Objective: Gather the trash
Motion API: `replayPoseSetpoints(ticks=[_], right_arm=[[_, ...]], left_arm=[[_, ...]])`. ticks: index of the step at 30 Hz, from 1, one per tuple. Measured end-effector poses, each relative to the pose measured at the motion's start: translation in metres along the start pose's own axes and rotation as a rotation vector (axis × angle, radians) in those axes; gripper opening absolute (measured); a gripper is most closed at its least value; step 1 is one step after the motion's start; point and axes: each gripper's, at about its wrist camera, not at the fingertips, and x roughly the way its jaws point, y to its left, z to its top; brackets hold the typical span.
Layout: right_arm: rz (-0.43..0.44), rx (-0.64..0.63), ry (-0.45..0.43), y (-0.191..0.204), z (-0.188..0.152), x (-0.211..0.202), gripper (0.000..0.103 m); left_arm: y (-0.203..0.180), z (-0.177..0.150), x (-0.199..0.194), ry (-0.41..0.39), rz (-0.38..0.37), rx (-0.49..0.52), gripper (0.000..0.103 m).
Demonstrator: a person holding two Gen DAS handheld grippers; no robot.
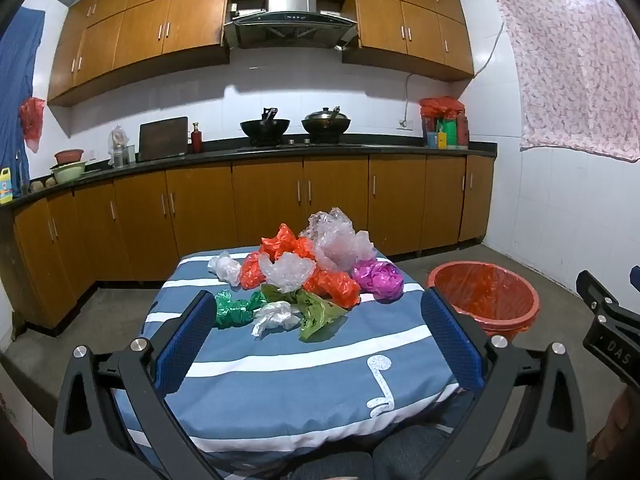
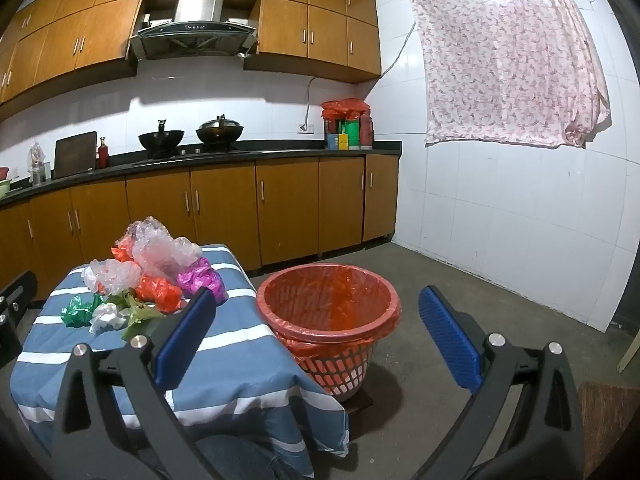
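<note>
A pile of crumpled plastic bags [image 1: 304, 272] lies on a small table with a blue and white striped cloth [image 1: 304, 360]; the pile shows orange, clear, purple [image 1: 378, 276], green [image 1: 232, 308] and white [image 1: 276, 316] pieces. It also shows in the right wrist view [image 2: 152, 276]. An orange-lined basket bin [image 2: 328, 312] stands on the floor right of the table, also in the left wrist view [image 1: 482, 294]. My left gripper [image 1: 320, 344] is open and empty, near the table's front. My right gripper [image 2: 320, 336] is open and empty, facing the bin.
Wooden kitchen cabinets [image 1: 280, 200] and a dark counter with two woks [image 1: 296, 124] run along the back wall. A tiled wall with a hanging pink cloth [image 2: 508, 56] is at the right. The concrete floor [image 2: 460, 280] surrounds the bin.
</note>
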Motion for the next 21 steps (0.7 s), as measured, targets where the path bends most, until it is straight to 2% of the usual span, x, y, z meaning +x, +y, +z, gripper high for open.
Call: replayPoseSetpoints(ticks=[21], right_arm=[[0.002, 0.004, 0.002, 0.0005, -0.0015, 0.0004, 0.099]], left_arm=[[0.0001, 0.0, 0.0001, 0.001, -0.001, -0.001, 0.101]])
